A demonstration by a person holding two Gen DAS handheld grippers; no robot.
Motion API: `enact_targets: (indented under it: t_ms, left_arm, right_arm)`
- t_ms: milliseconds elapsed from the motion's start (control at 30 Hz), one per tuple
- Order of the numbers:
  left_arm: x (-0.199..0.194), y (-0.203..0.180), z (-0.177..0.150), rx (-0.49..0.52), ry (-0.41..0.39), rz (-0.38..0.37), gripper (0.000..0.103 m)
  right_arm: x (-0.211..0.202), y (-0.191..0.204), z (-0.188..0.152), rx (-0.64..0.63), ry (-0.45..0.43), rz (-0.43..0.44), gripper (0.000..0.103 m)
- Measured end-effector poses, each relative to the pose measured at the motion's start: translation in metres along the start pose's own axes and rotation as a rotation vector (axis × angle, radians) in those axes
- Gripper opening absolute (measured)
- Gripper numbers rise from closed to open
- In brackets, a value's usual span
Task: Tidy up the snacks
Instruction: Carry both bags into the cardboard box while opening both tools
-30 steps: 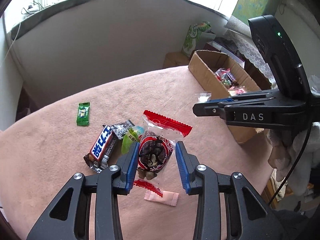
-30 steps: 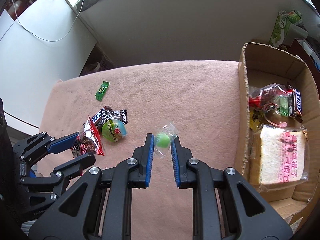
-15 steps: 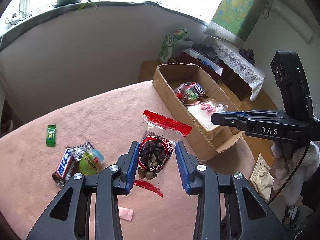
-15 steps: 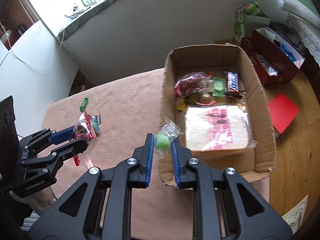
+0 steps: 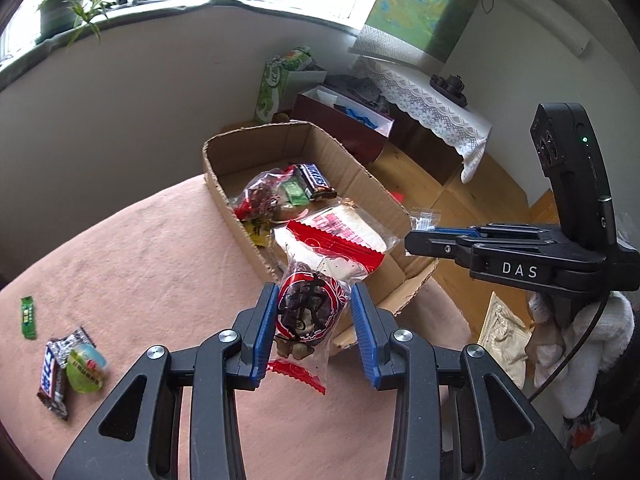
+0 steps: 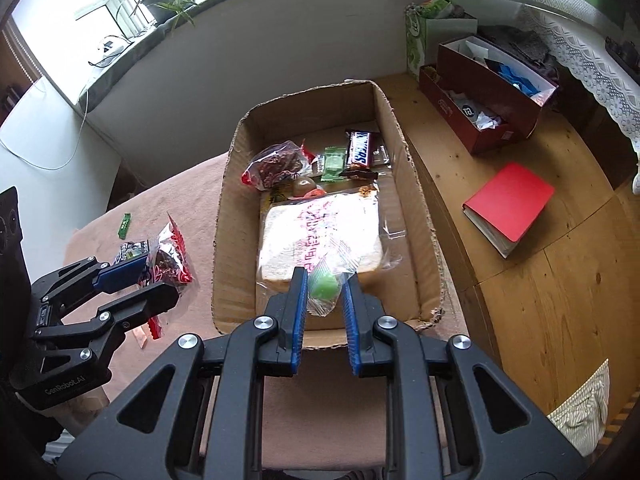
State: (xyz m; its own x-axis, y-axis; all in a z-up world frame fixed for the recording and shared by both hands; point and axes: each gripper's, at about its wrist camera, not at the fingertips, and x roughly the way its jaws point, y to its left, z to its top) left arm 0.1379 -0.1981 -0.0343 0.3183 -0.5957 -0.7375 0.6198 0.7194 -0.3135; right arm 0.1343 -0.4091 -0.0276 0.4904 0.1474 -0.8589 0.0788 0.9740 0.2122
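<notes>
A green candy in clear wrap [image 6: 325,286] was pinched by the right gripper [image 6: 325,304] over the cardboard box [image 6: 416,204], seemingly for dropping in. A red-printed snack bag [image 5: 308,312] was clamped in the left gripper [image 5: 314,332], short of the box's rim.

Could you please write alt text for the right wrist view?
The right gripper holds a clear-wrapped green candy above a brown cardboard box of snacks. The left gripper holds a red-and-clear snack bag over the pink tablecloth.
</notes>
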Motion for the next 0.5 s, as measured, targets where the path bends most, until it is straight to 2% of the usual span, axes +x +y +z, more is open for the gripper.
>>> enact_targets:
  t_ms: [500]
  left_arm:
    - [0.036,-0.022,0.017,0.028,0.03,0.008,0.036]
  right_arm:
    - [0.01,-0.017,0.013,0.004,-0.001,-0.021,0.018]
